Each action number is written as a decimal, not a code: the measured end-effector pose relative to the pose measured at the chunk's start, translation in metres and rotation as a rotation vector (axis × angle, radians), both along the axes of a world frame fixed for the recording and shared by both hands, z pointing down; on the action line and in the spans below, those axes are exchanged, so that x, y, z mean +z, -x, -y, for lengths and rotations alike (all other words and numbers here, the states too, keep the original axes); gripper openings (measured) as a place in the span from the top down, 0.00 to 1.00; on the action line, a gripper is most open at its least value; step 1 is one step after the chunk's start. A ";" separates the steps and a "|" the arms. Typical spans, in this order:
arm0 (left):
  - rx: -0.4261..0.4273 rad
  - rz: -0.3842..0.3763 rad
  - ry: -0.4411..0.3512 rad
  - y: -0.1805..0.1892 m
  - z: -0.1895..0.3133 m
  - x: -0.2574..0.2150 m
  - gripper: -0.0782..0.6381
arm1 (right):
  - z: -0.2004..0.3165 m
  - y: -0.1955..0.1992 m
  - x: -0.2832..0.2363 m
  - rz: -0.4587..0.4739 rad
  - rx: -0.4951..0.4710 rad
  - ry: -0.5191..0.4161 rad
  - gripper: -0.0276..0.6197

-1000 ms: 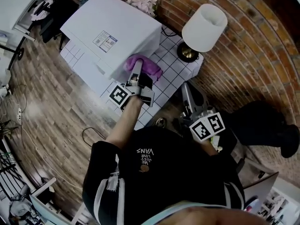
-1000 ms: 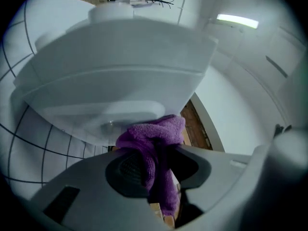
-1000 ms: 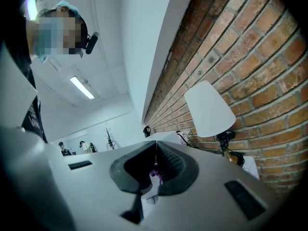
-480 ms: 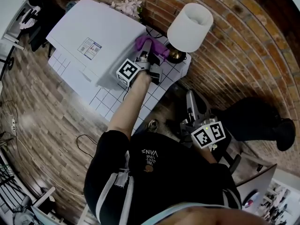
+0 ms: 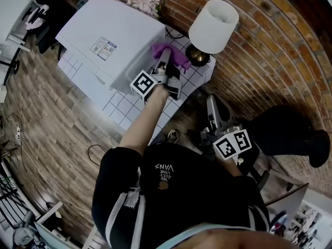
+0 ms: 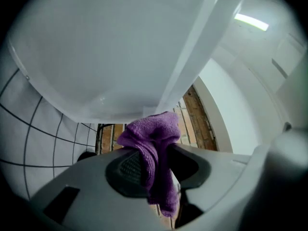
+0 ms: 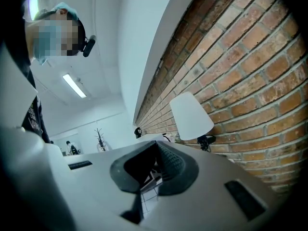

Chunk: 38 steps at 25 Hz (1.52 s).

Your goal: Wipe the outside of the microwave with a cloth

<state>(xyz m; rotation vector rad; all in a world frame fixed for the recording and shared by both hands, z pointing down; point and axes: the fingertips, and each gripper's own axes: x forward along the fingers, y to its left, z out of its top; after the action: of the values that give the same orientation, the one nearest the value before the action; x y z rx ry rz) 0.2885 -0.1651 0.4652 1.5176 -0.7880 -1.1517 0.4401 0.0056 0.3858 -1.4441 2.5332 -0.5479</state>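
In the head view the microwave (image 5: pixel 111 40) sits at 11 o'clock on a white tiled table (image 5: pixel 122 108), with a label on its top. The left gripper (image 5: pixel 163 62) reaches out to the microwave's 4 o'clock corner. Its jaws are clamped on a purple cloth (image 5: pixel 168 53), which bunches between that corner and the lamp (image 5: pixel 212 27) base at 1 o'clock.

The left gripper view looks along the left gripper (image 6: pixel 154 158). The cloth (image 6: pixel 151 138) is pinched between the two dark pads, with one end hanging down at 6 o'clock and the other folded over at 12 o'clock. The top fold meets the lower edge of the microwave (image 6: pixel 110 47), whose white side fills the upper half of that view. The table's grid shows at 8 o'clock.

The right gripper (image 5: pixel 210 101) is held low and near the body at 4 o'clock in the head view, well apart from the microwave, pointing toward 12 o'clock. In the right gripper view the jaws of the right gripper (image 7: pixel 155 163) stand narrow, tips meeting, with nothing between them; only a sliver of tile shows through the gap. Beyond them the lamp (image 7: pixel 190 117) stands against a brick wall (image 7: pixel 240 71) at 2 o'clock.

Pale flowers (image 5: pixel 145 3) lie behind the microwave at 12 o'clock in the head view
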 end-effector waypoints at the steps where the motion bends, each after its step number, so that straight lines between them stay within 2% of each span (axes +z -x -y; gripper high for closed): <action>1: -0.001 -0.018 -0.005 0.004 -0.013 -0.003 0.71 | 0.000 0.005 0.000 0.003 -0.015 -0.002 0.96; 5: -0.041 -0.053 0.016 0.033 -0.068 0.006 0.71 | 0.001 0.031 0.000 0.014 -0.084 -0.006 0.96; 11: -0.170 -0.022 0.121 0.099 -0.139 0.050 0.71 | -0.004 0.076 0.002 0.020 -0.204 -0.009 0.96; 15: -0.244 -0.002 0.162 0.132 -0.159 0.069 0.71 | -0.007 0.093 0.003 0.015 -0.242 -0.004 0.96; 18: -0.267 0.000 0.163 0.142 -0.156 0.075 0.71 | -0.009 0.094 0.004 0.012 -0.241 -0.002 0.96; 22: -0.241 -0.013 0.146 0.130 -0.134 0.077 0.71 | -0.009 0.084 0.007 0.002 -0.201 0.006 0.96; 29: -0.149 -0.065 0.138 0.076 -0.067 0.083 0.71 | -0.006 0.045 0.013 -0.010 -0.070 0.033 0.96; 38: -0.050 -0.025 0.128 0.009 0.020 0.095 0.71 | -0.009 -0.004 0.021 -0.022 0.111 0.070 0.96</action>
<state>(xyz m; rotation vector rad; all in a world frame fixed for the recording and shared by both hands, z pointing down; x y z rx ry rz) 0.2794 -0.1855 0.5598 1.3818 -0.8713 -1.1329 0.4438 0.0141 0.4072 -1.6119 2.4553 -0.6113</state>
